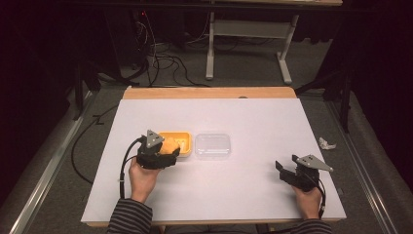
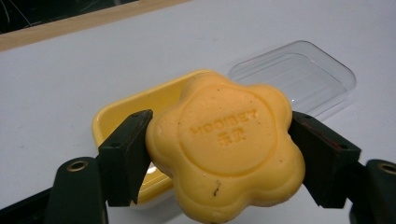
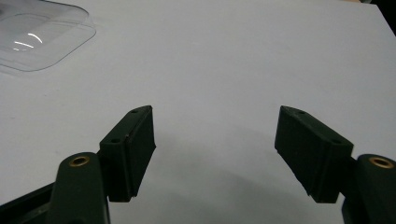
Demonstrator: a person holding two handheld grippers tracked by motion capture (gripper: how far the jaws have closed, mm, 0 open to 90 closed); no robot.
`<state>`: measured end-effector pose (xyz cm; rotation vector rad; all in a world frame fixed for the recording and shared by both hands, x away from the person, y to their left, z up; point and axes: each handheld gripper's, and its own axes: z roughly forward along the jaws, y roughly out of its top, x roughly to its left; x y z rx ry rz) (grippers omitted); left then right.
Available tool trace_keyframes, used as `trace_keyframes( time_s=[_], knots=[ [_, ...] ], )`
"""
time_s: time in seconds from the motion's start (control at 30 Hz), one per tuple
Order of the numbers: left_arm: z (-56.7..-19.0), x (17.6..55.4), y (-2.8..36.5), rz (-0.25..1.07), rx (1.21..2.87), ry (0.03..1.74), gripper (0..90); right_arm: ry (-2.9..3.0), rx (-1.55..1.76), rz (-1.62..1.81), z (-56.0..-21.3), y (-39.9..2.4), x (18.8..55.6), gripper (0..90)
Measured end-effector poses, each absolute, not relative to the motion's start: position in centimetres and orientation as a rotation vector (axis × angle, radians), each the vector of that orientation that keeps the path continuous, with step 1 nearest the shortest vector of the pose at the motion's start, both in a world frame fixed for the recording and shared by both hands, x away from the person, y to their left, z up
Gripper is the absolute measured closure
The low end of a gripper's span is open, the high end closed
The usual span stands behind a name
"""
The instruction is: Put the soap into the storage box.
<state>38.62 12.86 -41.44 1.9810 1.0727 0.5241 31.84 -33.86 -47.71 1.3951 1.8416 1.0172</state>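
Note:
A flower-shaped orange soap bar [image 2: 226, 147] with stamped lettering is clamped between the two jaws of my left gripper [image 2: 219, 158], held just above the near edge of a yellow soap dish [image 2: 121, 112]. In the high view the left gripper [image 1: 168, 150] sits at the dish's [image 1: 181, 139] left front corner, with the soap [image 1: 168, 146] between its jaws. A clear plastic lid [image 1: 212, 145] lies flat on the table right of the dish; the same clear lid [image 2: 299, 74] is behind the soap. My right gripper [image 1: 284, 170] rests near the table's front right, open and holding nothing [image 3: 215, 144].
The white table top [image 1: 243, 112] has a wooden strip along its far edge. A crumpled white scrap [image 1: 327, 143] lies on the floor to the right. Cables and a table frame [image 1: 248, 34] stand beyond the far edge. The clear lid's corner [image 3: 42, 37] shows far left.

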Motion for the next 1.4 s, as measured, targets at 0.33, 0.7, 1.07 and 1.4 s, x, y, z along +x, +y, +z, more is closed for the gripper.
trace_keyframes(
  time_s=[0.33, 0.7, 1.07, 1.4],
  knots=[
    [-42.1, 40.0, 13.2, 0.511, 1.969, 1.128, 27.3, 1.840, 1.395, 1.019, -47.7, -33.9, 31.8, 29.0],
    [-42.9, 41.5, 13.4, 0.533, 1.950, 1.179, 27.3, 1.841, 1.394, 1.018, -47.7, -33.9, 31.8, 29.0],
    [-44.1, 42.9, 13.2, 0.532, 1.964, 1.224, 27.3, 1.840, 1.396, 1.016, -47.7, -33.9, 31.8, 29.0],
    [-45.1, 43.8, 13.0, 0.534, 1.962, 1.271, 27.3, 1.841, 1.393, 1.019, -47.7, -33.9, 31.8, 29.0]
  ],
)
